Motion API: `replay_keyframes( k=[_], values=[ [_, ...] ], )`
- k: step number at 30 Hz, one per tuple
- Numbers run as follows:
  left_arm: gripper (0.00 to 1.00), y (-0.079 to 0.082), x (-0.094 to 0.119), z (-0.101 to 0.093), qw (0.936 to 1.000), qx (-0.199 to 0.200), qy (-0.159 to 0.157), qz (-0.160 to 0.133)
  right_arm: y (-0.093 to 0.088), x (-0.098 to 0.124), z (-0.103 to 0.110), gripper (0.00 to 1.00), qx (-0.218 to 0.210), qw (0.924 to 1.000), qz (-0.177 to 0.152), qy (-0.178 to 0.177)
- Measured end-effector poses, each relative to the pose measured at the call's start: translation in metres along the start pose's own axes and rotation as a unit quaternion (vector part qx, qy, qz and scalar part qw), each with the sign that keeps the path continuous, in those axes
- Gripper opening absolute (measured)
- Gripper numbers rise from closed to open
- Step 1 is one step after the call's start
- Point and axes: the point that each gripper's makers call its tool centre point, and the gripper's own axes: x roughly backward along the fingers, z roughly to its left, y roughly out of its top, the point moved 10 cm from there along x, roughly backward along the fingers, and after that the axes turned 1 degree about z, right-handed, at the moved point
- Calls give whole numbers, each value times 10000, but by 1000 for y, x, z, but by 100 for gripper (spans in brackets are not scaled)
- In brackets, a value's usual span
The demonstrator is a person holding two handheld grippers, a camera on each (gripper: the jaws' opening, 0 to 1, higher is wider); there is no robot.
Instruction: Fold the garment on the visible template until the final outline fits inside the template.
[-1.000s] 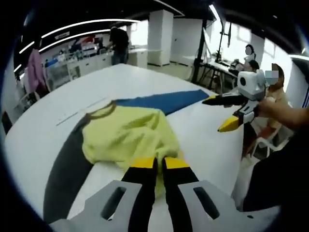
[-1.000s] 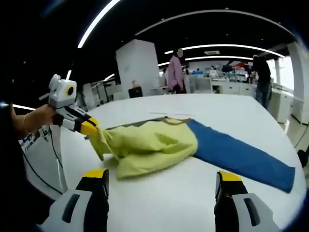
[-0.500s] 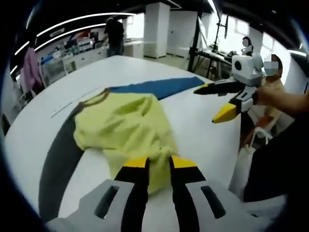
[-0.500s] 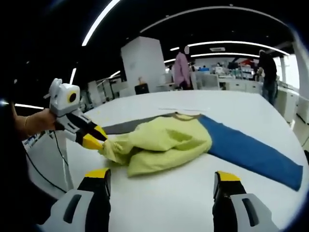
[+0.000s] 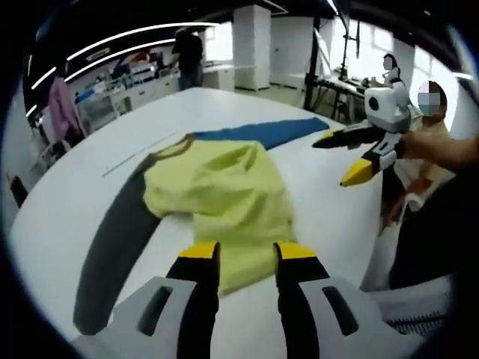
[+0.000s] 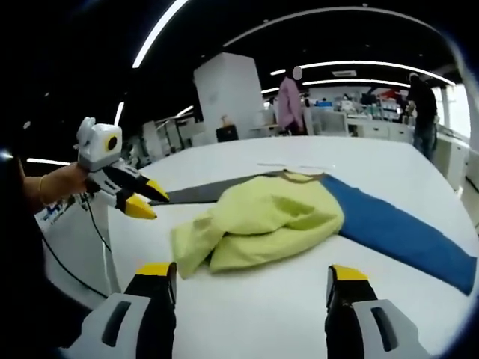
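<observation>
Both tools released: left tool (image 5: 238,253) just short of bunched yellow garment (image 6: 262,221) on blue-and-grey template (image 6: 408,235), right tool (image 6: 243,275) near. Better to pinch one clean edge, fold flat.

Both views are bright in the middle and dark overhead. Long ceiling light strips (image 6: 352,63) curve into arcs above, bent by the fisheye lens, and daylight from windows (image 5: 367,45) far ahead of the left gripper (image 5: 243,254) washes out that corner. The white bench (image 6: 254,299) reflects light evenly, with soft shadow just under the yellow garment (image 6: 262,221). Edges smear and stretch; the distant people and shelves are blurry, and the whole left gripper view is slightly soft.
</observation>
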Motion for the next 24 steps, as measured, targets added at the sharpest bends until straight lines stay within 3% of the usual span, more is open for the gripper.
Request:
replay_keyframes(
  k=[15, 24],
  values=[
    [27, -29, -10, 22, 9987, 393, 323, 28, -7, -18, 16, 70, -30, 9997, 128, 186],
    [25, -38, -18, 29, 9978, 496, 432, 8, -14, -31, 23, 62, -49, 9991, 247, 328]
  ],
)
